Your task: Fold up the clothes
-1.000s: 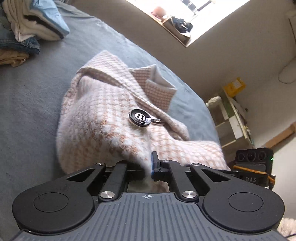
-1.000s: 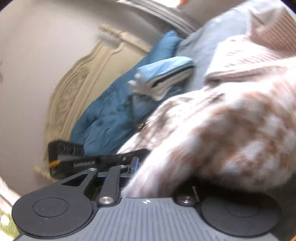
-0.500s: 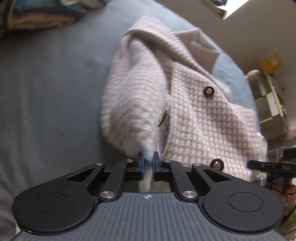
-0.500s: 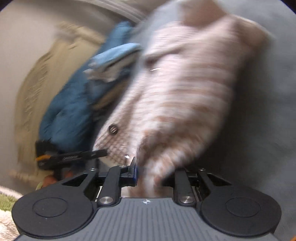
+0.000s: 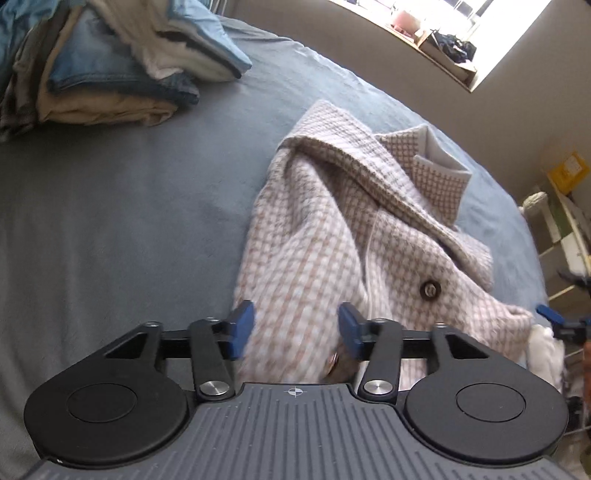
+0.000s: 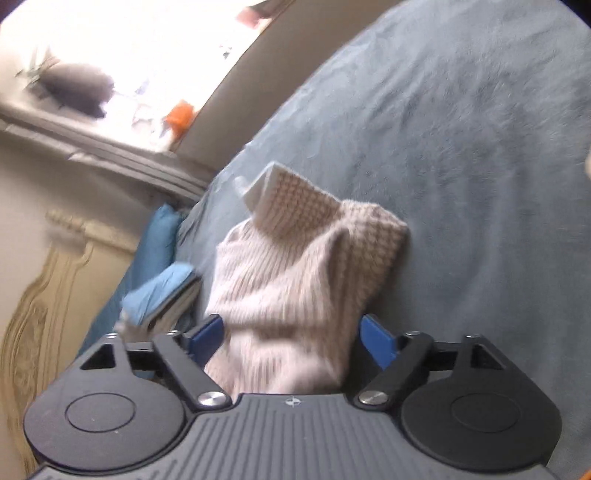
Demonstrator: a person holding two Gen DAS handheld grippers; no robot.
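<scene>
Lying bunched on the bed (image 5: 110, 221), the jacket (image 5: 332, 229) needs flattening; left gripper (image 5: 295, 328) and right gripper (image 6: 291, 336) both stand released astride its hem.

The jacket (image 5: 325, 236) is coarse woven wool-like cloth, fuzzy and matt, with a glossy dark button (image 5: 429, 289). The bed (image 5: 110, 206) cover is soft, napped grey-blue fabric. Both tongs have matt black plastic arms and shiny metal rivets

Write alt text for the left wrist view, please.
The open left gripper straddles a pink-checked coat lying crumpled on a grey bed. A stack of folded clothes sits behind, under a bright window.
</scene>
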